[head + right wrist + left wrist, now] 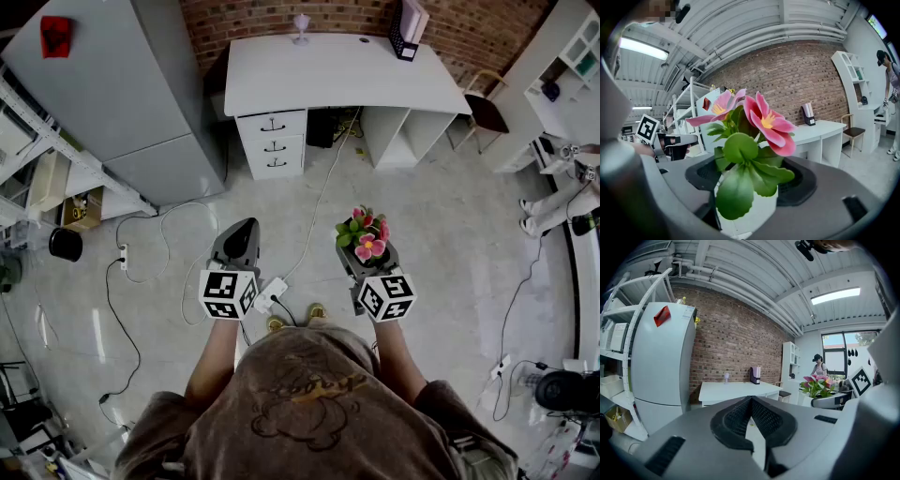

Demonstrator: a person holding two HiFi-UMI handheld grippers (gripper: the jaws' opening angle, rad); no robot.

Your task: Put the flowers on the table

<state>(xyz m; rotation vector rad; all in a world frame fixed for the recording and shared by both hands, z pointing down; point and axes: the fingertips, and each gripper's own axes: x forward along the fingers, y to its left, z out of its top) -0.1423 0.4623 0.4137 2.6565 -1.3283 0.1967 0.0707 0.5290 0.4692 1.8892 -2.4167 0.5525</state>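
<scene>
A small white pot of pink flowers [367, 234] with green leaves sits between the jaws of my right gripper [362, 240], which is shut on it and holds it upright above the floor. In the right gripper view the flowers [757, 119] and the white pot [752, 211] fill the middle, hiding the jaw tips. My left gripper [246, 228] is level beside it on the left, shut with nothing in it, its fingertips [740, 420] meeting. The white table [347, 70] stands ahead against the brick wall, some way off, also seen as table [736, 390] and table [820, 129].
On the table stand a small glass [301, 26] and a file holder [405, 33]. A grey fridge [122, 84] is at the left, a chair [483, 108] right of the table. Cables and a power strip [272, 292] lie on the floor. A person [562, 202] stands at the far right.
</scene>
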